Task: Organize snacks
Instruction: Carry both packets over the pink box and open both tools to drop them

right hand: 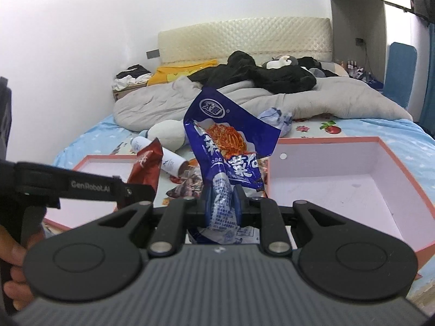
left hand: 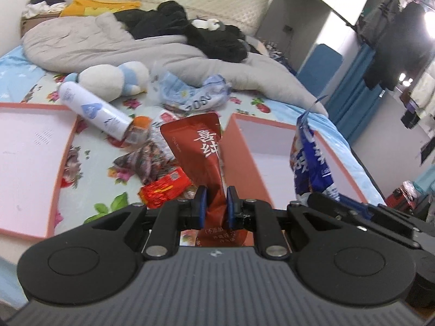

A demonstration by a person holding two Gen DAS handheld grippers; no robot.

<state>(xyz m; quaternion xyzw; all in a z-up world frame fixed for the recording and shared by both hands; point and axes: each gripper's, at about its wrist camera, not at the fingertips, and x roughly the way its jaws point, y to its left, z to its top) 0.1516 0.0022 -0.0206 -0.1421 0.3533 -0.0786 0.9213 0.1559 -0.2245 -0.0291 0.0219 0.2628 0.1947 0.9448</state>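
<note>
A bed with a floral light-blue sheet (left hand: 114, 174) fills both views, its far half buried under a crumpled grey duvet (left hand: 89, 43) and black clothing (right hand: 261, 73). Two shallow pink-rimmed cardboard box halves lie open on the sheet: the left box (left hand: 24, 157) is cut off by the frame edge, the right box (right hand: 339, 179) shows a white interior and a punched hole in its near wall. Between them sits a heap of loose snack packets (left hand: 157, 163), partly hidden behind the held items; its labels are hard to read. A white cylindrical can (left hand: 92, 108) lies on its side against the heap, beside a white plush toy (left hand: 108, 81).

The left gripper (left hand: 216, 203) is closed tightly on a red foil pouch (left hand: 198, 146), held upright above the heap. The right gripper (right hand: 220, 201) pinches a blue and white crinkled snack bag (right hand: 225, 135), raised just left of the right box. Each bag's lower end is hidden behind its gripper body.
</note>
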